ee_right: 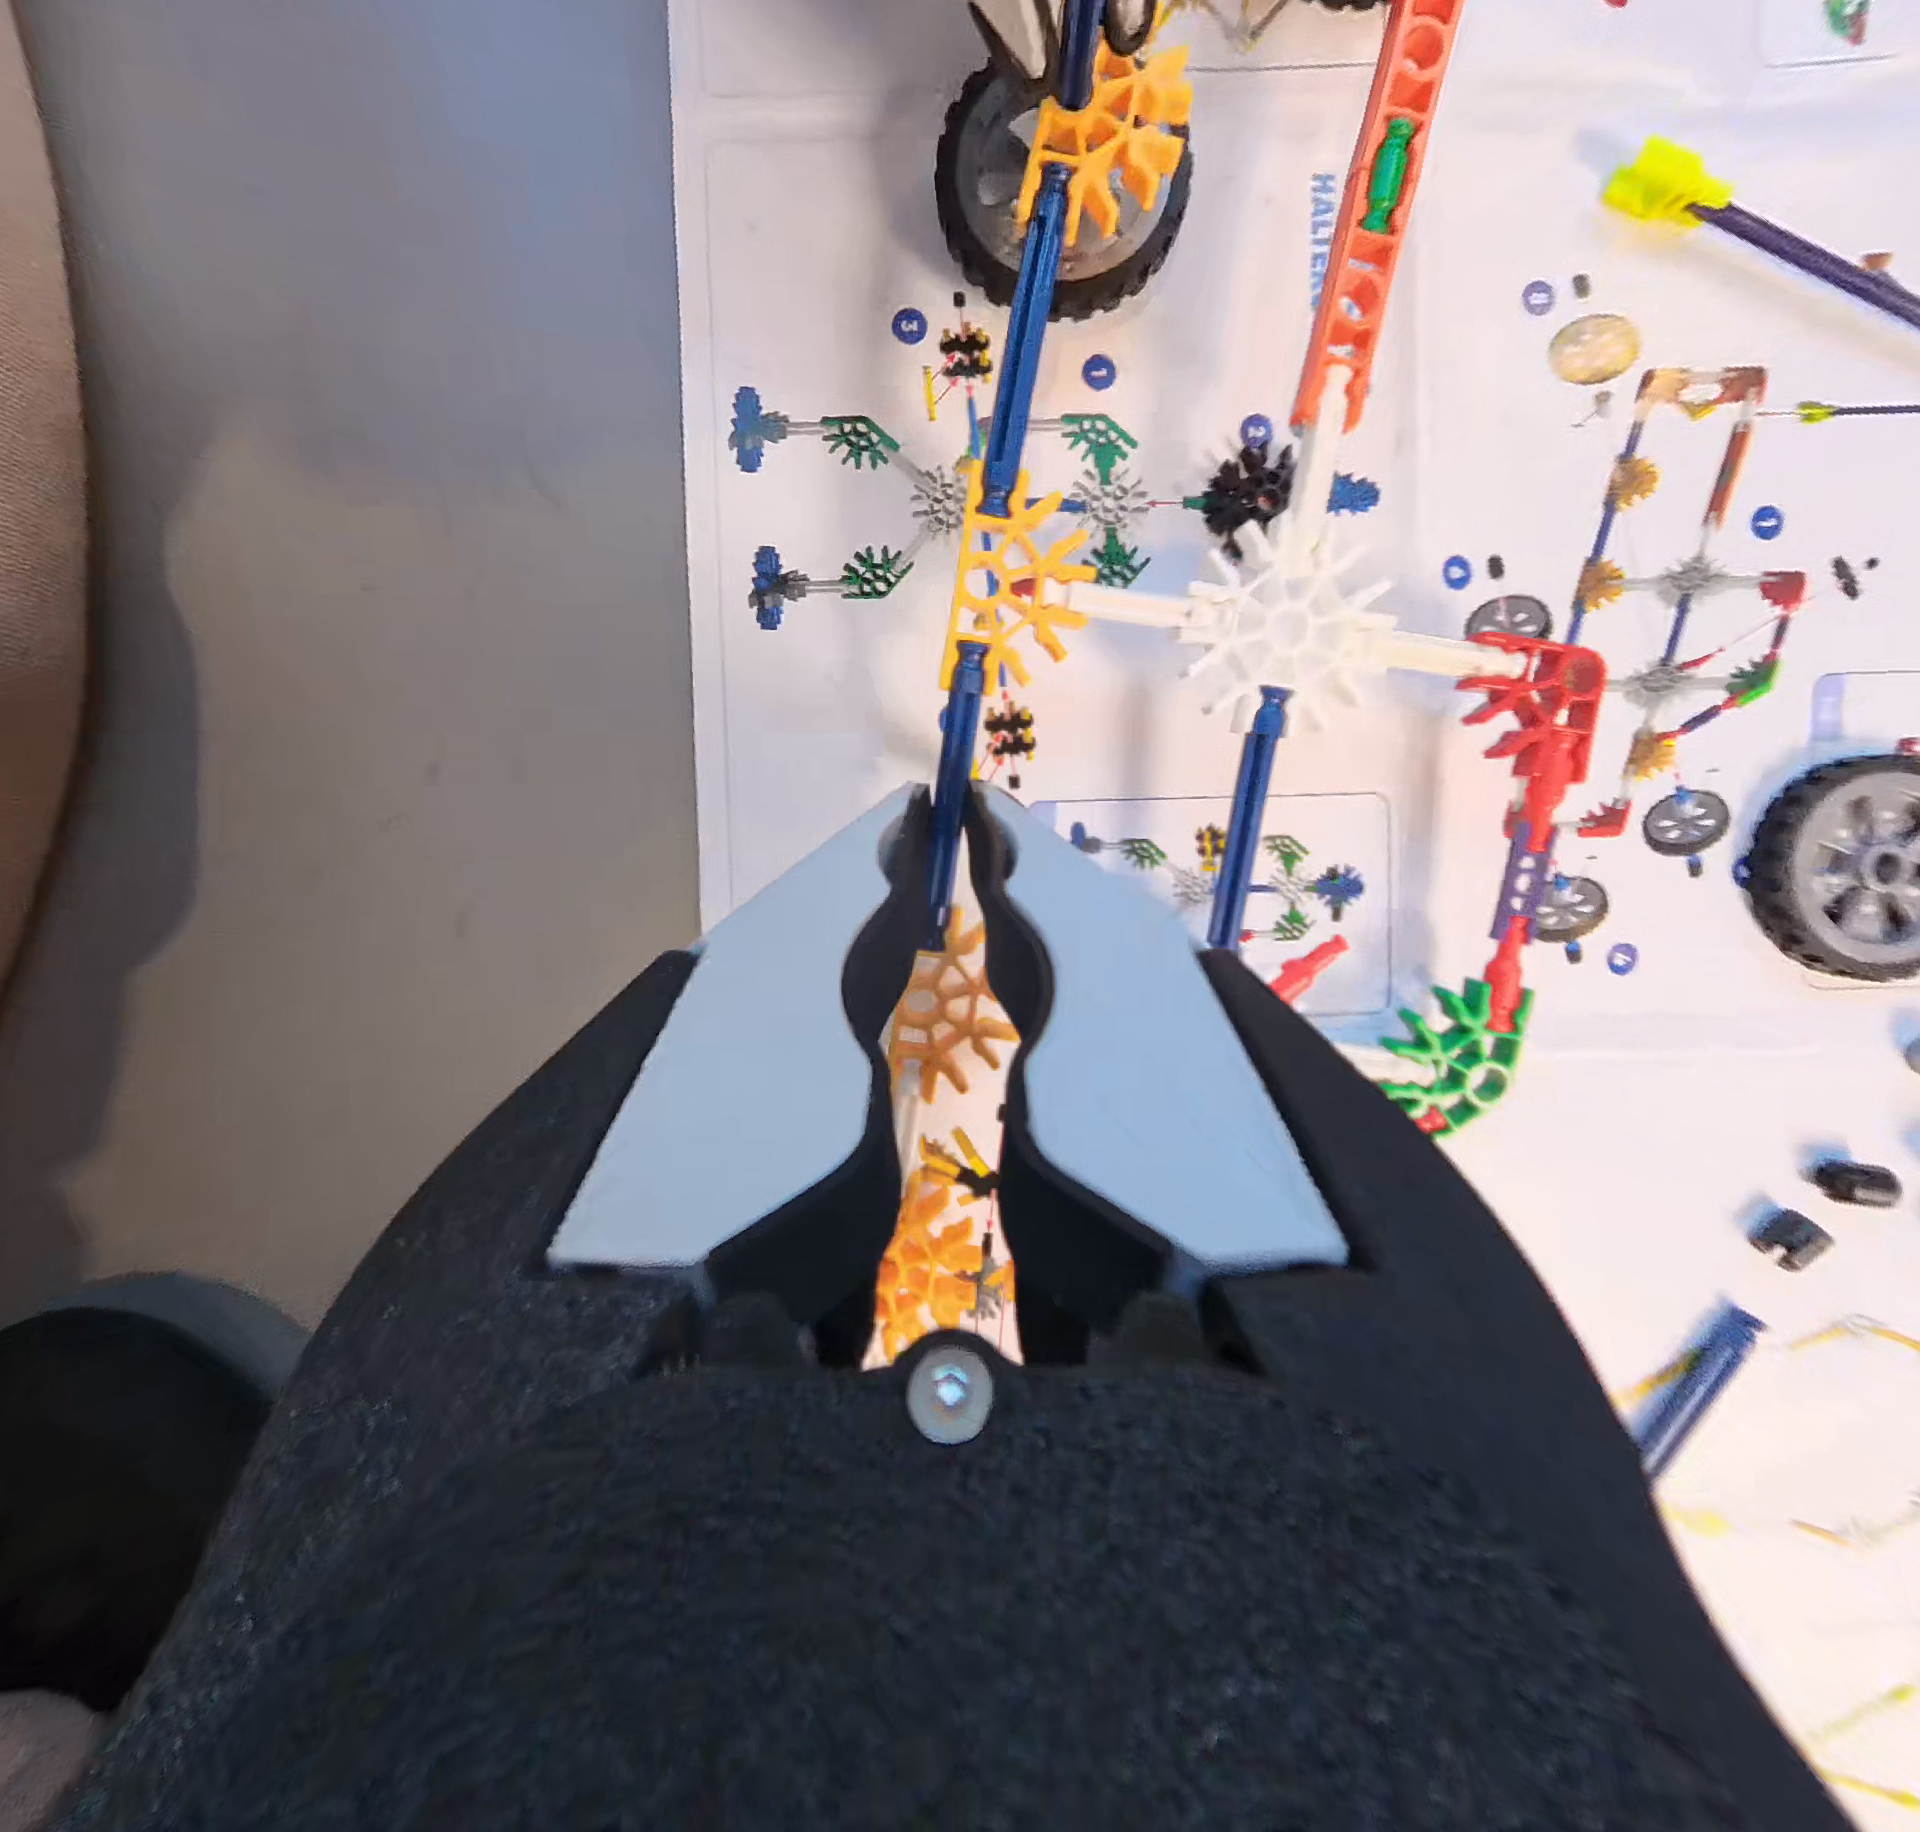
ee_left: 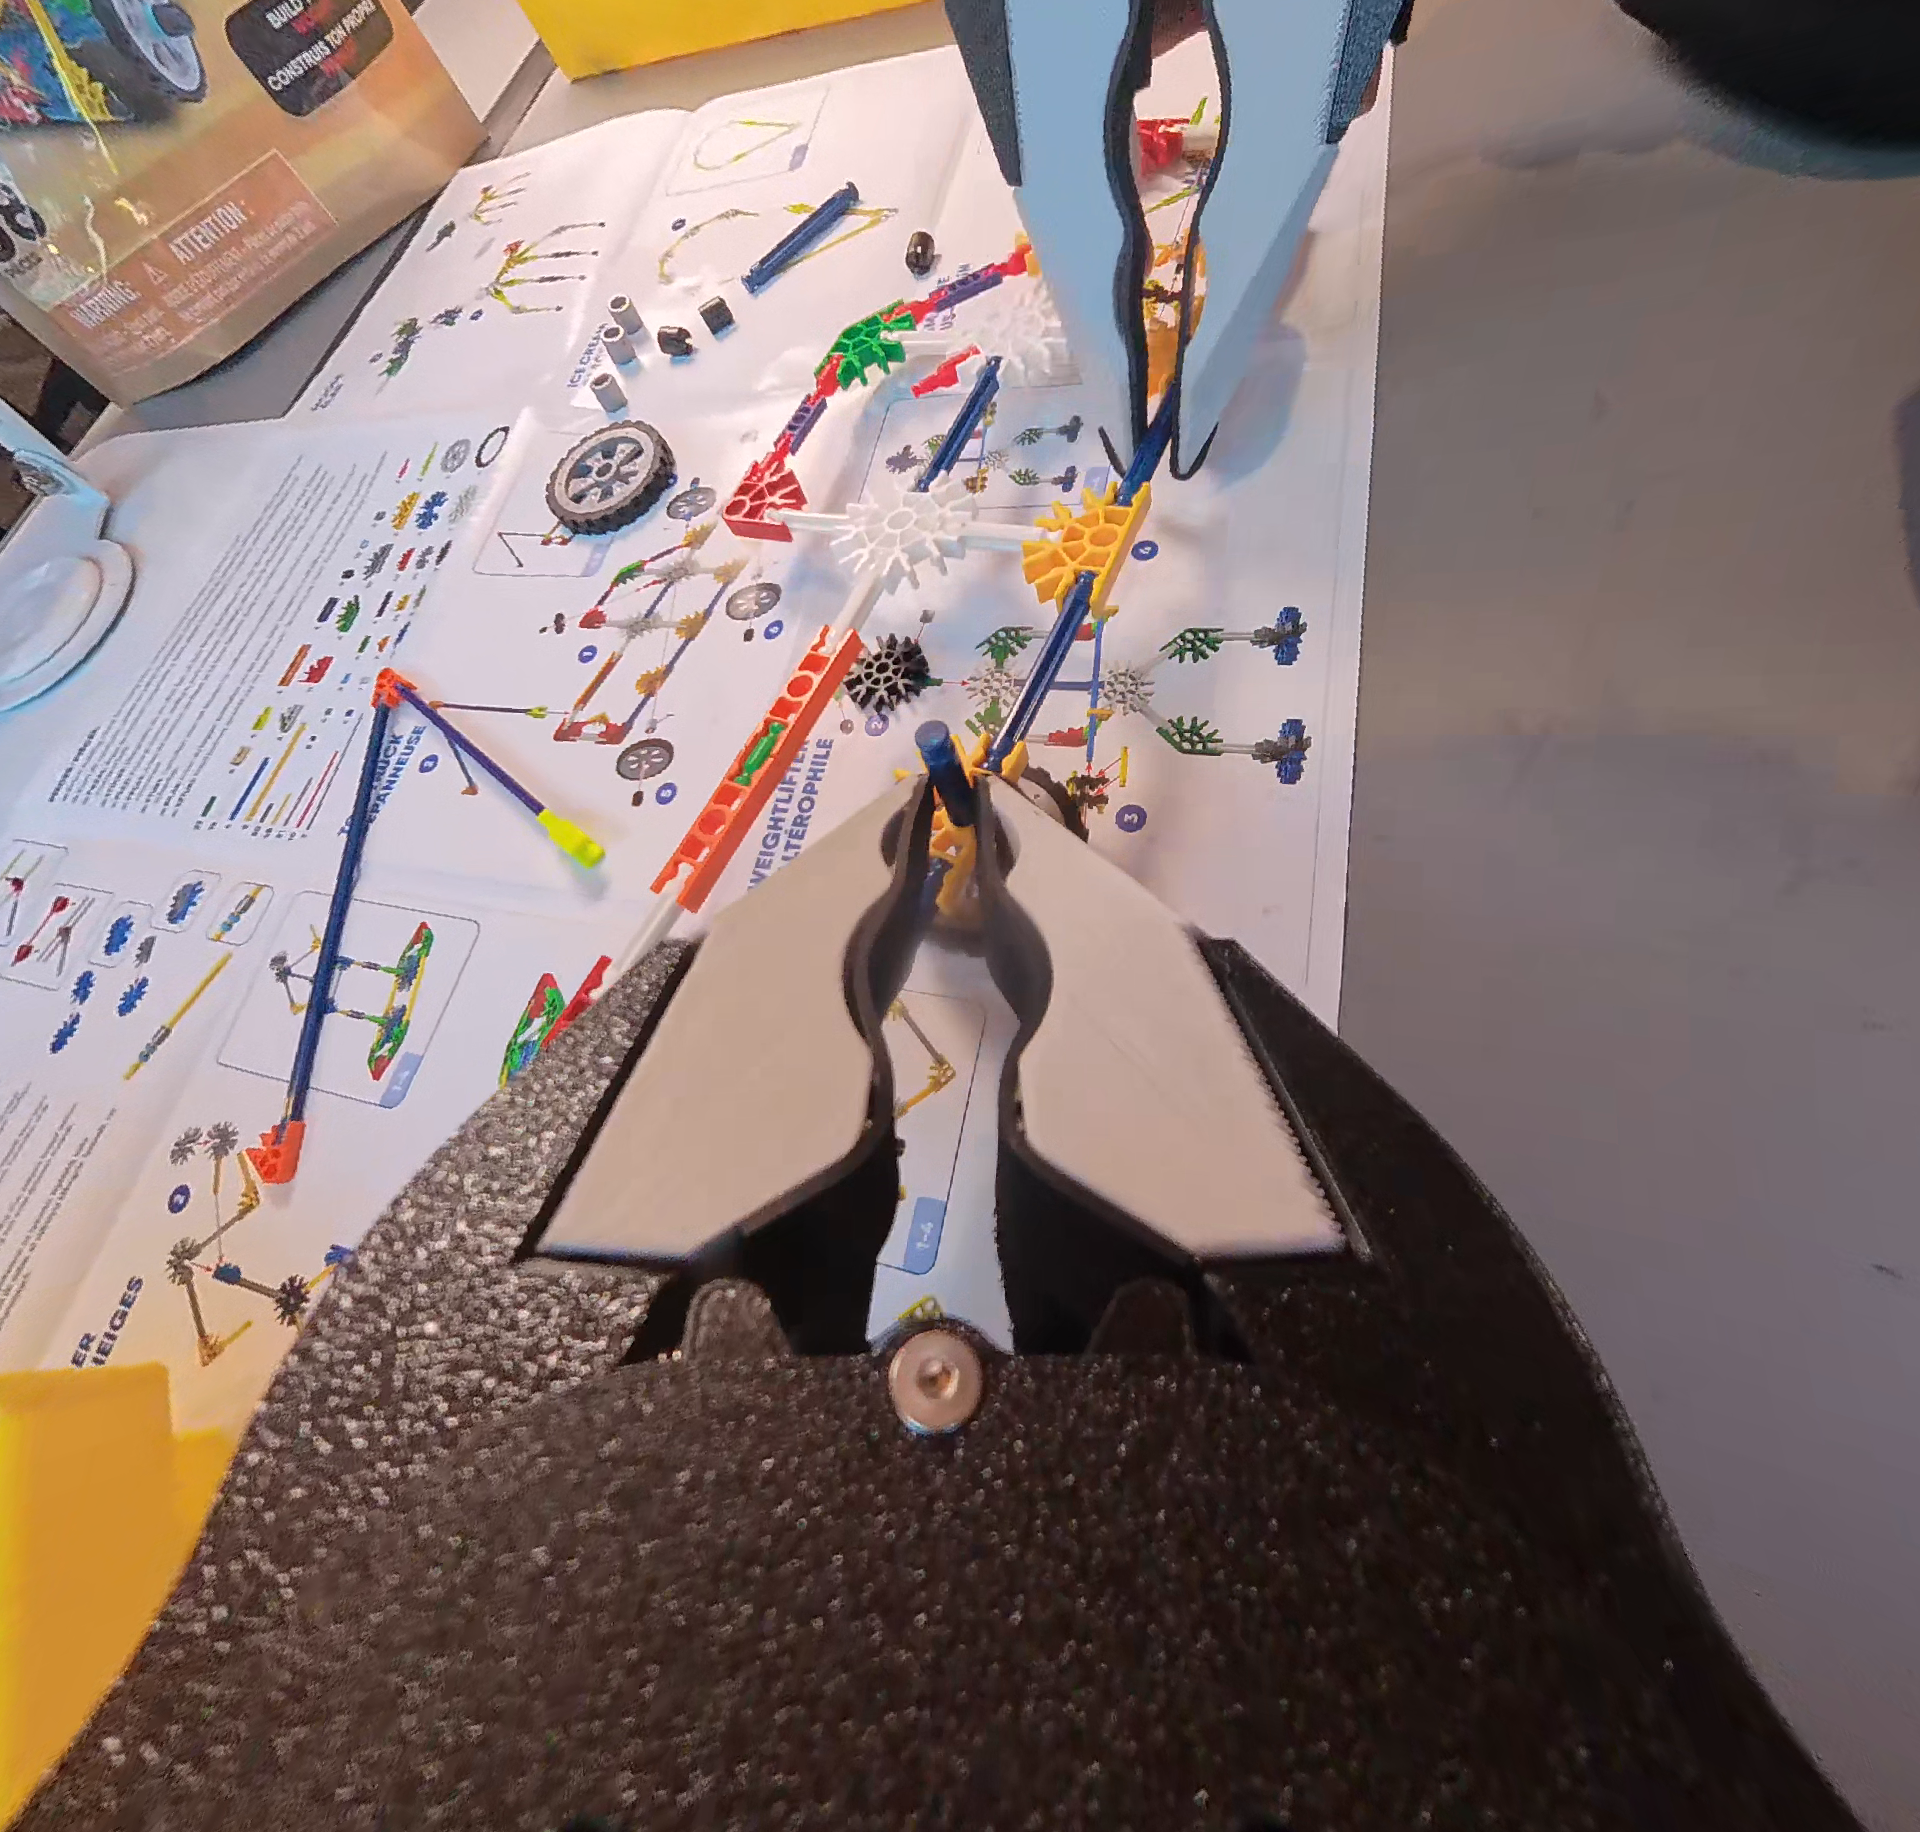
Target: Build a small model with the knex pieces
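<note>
In the left wrist view the left gripper is clenched on the near end of a blue rod, with a yellow connector squeezed between its fingers and a wheel partly hidden behind them. From there another blue rod runs away to a yellow snowflake connector, past which the right gripper comes down from above, pinching the next blue rod. White rods join that connector to a white snowflake connector and a red connector. An orange beam, a loose wheel and small grey spacers lie on the instruction sheet, with a cardboard box beyond. In the right wrist view the right gripper is closed on a blue rod leading to the yellow snowflake connector; farther along, the left gripper grips the rod beside a wheel and a second yellow connector. A green connector lies off to the right.
</note>
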The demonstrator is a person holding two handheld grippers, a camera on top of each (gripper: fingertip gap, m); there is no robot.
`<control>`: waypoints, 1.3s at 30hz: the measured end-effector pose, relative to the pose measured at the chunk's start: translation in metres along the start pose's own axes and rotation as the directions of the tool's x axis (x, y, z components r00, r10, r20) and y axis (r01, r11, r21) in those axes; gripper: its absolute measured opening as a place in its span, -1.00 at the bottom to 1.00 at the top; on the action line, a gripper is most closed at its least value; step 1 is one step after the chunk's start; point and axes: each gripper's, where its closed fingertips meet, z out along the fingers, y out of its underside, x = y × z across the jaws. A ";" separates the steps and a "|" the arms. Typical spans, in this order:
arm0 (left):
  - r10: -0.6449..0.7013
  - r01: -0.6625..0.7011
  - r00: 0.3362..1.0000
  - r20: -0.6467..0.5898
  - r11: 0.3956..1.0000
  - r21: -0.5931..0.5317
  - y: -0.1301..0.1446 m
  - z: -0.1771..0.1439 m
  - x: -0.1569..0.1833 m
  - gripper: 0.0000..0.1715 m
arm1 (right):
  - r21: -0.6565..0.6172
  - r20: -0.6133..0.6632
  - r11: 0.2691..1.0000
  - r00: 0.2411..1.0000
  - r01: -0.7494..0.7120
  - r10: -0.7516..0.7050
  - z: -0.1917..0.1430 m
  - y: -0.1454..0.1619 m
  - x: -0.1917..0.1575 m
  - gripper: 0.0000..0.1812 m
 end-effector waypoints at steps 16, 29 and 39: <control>0.001 0.001 0.999 -0.042 0.999 0.039 -0.005 -0.007 0.009 -0.95 | 0.030 0.086 1.000 0.996 -0.004 0.002 -0.004 -0.001 -0.014 -0.84; -0.073 0.079 0.996 -0.055 0.992 0.103 -0.015 -0.012 0.006 -0.87 | 0.419 -0.111 0.894 0.969 -0.156 0.220 -0.045 -0.029 0.064 -0.81; -0.079 0.085 0.994 -0.070 0.993 0.088 -0.013 -0.011 0.009 -0.94 | 0.617 -0.297 0.726 0.765 -0.303 0.572 -0.090 0.006 0.145 -0.81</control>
